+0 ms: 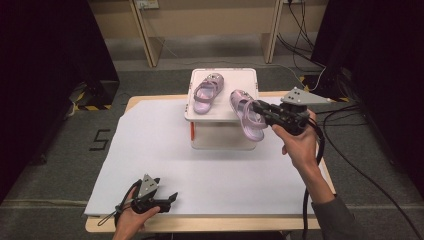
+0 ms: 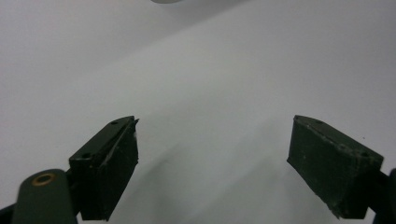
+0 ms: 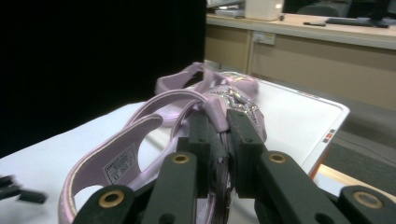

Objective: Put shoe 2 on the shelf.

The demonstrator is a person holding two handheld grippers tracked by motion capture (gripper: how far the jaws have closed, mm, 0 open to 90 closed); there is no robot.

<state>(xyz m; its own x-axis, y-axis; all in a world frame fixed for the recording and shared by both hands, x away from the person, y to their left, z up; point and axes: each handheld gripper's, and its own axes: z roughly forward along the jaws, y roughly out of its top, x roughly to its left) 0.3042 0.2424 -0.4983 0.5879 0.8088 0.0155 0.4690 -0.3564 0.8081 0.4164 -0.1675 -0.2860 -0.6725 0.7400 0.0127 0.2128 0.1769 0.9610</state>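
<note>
**Right tongs pinch a lilac sandal over the white box**

In the high view the right hand (image 1: 300, 142) reaches in from the lower right of the frame, forearm slanting up toward the centre, wrist raised so the right tongs (image 1: 258, 107) point left at the raised white box (image 1: 222, 112) in the upper middle. The left hand (image 1: 131, 215) rests at the bottom left, low at the near edge of the table (image 1: 200, 170), with the left tongs (image 1: 172, 197) pointing right, just above the white cover.

The right tongs are closed narrow on the side of a lilac sandal (image 1: 246, 117), which hangs tilted at the box's right edge (its toe over the lid, its heel out past the front). The right gripper view shows the two black jaws pressed together on the sandal's edge, the strap with a glittery ornament just ahead. The left tongs stand wide apart in the left gripper view, with bare white surface between them.

A second lilac sandal (image 1: 207, 92) lies flat on the lid, toward the upper left of the box.

A small label (image 3: 119, 163) sits on the held sandal's insole; its print is too small to read. On the floor at the left of the high view a dark mark (image 1: 100, 140) reads like a "5".
</note>
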